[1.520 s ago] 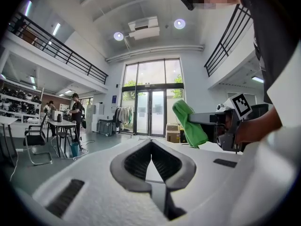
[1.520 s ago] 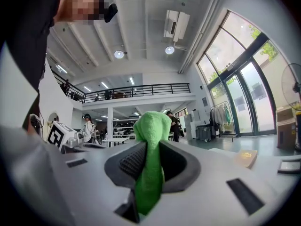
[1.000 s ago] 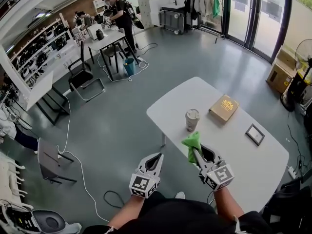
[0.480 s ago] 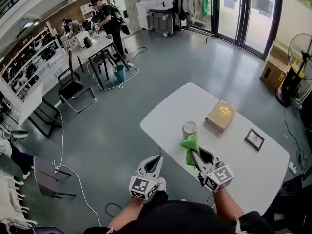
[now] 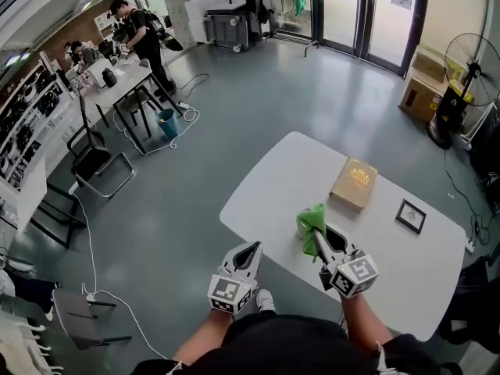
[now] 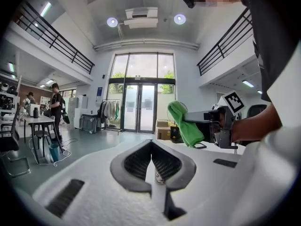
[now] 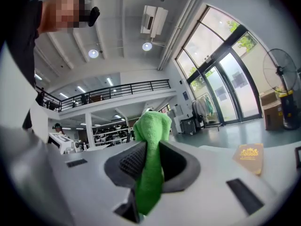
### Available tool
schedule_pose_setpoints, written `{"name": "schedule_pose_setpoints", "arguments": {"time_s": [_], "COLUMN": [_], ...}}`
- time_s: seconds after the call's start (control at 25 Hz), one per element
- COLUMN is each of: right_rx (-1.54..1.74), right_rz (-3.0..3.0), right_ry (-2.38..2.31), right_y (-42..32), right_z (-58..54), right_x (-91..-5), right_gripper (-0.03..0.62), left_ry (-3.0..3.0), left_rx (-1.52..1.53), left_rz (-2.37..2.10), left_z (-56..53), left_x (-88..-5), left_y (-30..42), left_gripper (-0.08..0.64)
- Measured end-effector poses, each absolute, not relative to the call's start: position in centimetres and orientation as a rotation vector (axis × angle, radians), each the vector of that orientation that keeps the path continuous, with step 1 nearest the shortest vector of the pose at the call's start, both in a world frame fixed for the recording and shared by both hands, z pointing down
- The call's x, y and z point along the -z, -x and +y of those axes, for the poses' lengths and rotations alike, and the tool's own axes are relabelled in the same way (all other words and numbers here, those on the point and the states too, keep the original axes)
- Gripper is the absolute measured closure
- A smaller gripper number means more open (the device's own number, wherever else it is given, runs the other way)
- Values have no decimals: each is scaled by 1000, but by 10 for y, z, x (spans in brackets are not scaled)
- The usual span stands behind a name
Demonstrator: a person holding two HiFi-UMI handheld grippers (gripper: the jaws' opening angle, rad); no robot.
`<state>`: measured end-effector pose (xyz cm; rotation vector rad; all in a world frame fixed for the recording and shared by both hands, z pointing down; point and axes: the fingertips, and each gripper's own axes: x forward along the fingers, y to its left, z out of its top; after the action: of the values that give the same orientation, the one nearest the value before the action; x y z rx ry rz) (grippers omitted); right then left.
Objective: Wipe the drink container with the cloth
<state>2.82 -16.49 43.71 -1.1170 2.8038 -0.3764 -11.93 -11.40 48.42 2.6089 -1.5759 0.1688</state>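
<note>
Green cloth (image 5: 311, 220) clamped upright in tightly closed right gripper (image 5: 316, 238), over white table (image 5: 273, 186) near its left edge; book (image 5: 354, 183) well apart; left gripper (image 5: 253, 247) closed, empty, off-table; drink container hidden

A white table (image 5: 285, 180) is set on a grey floor (image 5: 234, 116). Beyond the table, glass doors (image 5: 367, 14) are seen; to its far right, a fan (image 5: 469, 57); to its far left, a desk (image 5: 117, 80).

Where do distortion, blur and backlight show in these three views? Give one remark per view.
Head view: even daylight, wide-angle curve on the table edge, mostly sharp. Left gripper view: heavy fisheye with black corners; glass doors glare behind, the left gripper close up looks soft. Right gripper view: fisheye too; bright windows, the cloth slightly soft near the lens.
</note>
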Motion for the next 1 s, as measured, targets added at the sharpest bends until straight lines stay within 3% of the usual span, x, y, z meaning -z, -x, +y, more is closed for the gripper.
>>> {"name": "schedule_pose_setpoints", "arguments": {"time_s": [0.52, 1.0], "right_rx": [691, 979], "right_rz": [2563, 2560], "right_ry": [1460, 1418], "right_y": [-70, -104], "right_z": [-194, -227], "right_x": [-484, -535], "right_gripper": [512, 512], "left_ry": [-2701, -2662], "left_rx": [-159, -238], "left_rz": [-1306, -1311], "left_z": [-162, -174], "left_x": [-504, -517], "left_y": [104, 68], "left_gripper": [552, 552]}}
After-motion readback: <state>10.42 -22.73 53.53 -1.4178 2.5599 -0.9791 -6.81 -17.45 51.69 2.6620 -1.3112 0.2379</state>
